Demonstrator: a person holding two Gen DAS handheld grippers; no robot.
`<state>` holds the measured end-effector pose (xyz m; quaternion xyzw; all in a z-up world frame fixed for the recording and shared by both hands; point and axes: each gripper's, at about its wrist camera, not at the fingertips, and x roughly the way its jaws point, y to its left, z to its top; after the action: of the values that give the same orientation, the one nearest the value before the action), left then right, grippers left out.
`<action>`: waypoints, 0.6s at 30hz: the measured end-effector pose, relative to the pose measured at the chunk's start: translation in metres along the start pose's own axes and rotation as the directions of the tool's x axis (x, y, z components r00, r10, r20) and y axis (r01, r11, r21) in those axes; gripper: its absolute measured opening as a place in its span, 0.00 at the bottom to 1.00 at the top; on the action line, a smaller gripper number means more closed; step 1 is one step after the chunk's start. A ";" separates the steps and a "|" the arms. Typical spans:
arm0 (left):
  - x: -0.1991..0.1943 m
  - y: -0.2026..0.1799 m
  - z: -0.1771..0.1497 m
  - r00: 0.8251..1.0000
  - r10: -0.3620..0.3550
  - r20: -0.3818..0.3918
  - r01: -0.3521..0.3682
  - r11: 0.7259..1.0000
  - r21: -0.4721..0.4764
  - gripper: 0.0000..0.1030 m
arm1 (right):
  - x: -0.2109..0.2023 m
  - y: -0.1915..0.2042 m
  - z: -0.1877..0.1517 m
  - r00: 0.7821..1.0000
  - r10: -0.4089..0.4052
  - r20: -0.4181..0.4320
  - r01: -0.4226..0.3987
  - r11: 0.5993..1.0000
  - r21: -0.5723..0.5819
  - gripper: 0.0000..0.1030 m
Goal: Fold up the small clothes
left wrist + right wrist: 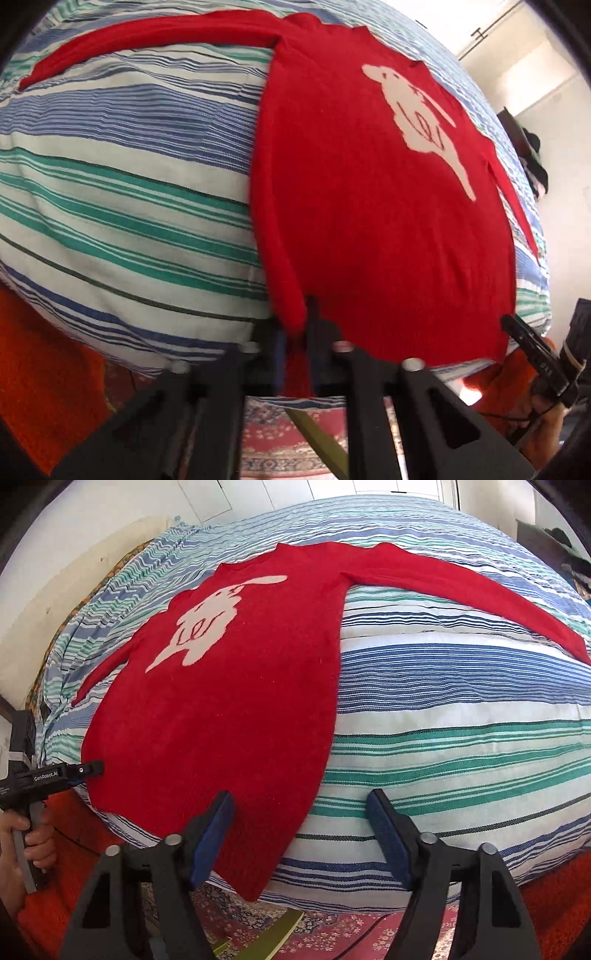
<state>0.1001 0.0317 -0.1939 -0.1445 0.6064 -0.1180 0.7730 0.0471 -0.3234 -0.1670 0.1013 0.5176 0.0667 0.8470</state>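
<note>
A small red sweater [229, 701] with a white animal figure [210, 624] lies flat on a striped bed cover [461, 709], one sleeve [461, 587] stretched out. It also shows in the left wrist view [369, 221]. My left gripper [301, 332] is shut on the sweater's hem corner at the bed's near edge. My right gripper [299, 834] is open and empty, its blue-padded fingers [388, 834] standing over the hem's other corner and the bed edge. The other gripper [79, 770] shows at the left in the right wrist view, and at the right edge in the left wrist view [532, 350].
The striped cover [110, 184] drapes over a rounded mattress. A patterned red rug [351, 934] and an orange cloth [40, 387] lie below the bed edge. A green flat object [273, 938] lies on the rug. White walls stand behind.
</note>
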 end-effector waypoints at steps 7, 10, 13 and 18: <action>-0.004 0.009 -0.017 0.996 0.084 0.021 -0.084 0.996 0.011 0.05 | -0.001 0.007 -0.011 1.000 -0.017 -0.019 0.016 0.999 -0.050 0.04; -0.004 0.004 -0.020 0.993 0.111 0.041 -0.113 0.993 0.036 0.11 | 0.001 0.005 -0.012 0.999 -0.027 -0.016 0.027 0.999 -0.043 0.06; -0.019 0.001 -0.027 0.989 0.115 0.093 -0.118 0.993 0.028 0.49 | -0.005 0.002 -0.012 1.000 -0.025 0.009 0.025 0.999 -0.029 0.36; -0.066 0.004 -0.030 0.906 0.235 0.353 -0.236 0.971 -0.041 0.89 | -0.047 -0.003 -0.014 0.973 -0.099 0.208 0.099 0.995 0.014 0.73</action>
<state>0.0553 0.0568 -0.1424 -0.0881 0.4695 0.0034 0.8785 0.0137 -0.3354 -0.1334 0.0831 0.4305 0.0127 0.8987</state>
